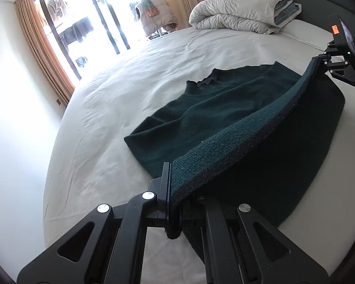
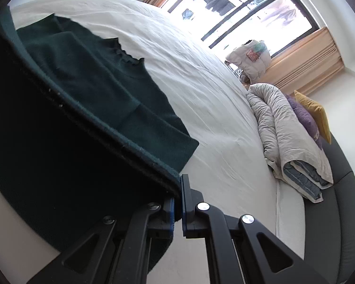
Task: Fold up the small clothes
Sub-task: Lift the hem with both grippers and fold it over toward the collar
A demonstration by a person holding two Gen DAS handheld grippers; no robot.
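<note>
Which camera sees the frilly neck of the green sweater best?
The right wrist view: the sweater's frilly collar lies closer, its ruffles clear against the white sheet. The left wrist view shows the collar farther away and darker.

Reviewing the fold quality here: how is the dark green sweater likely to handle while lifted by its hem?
Probably floppy: the sweater sags in a curve between the left gripper and right gripper, both shut on its hem. The thick knit looks grippy, unlikely to slip. It may drag on the bed sheet rather than slide freely.
</note>
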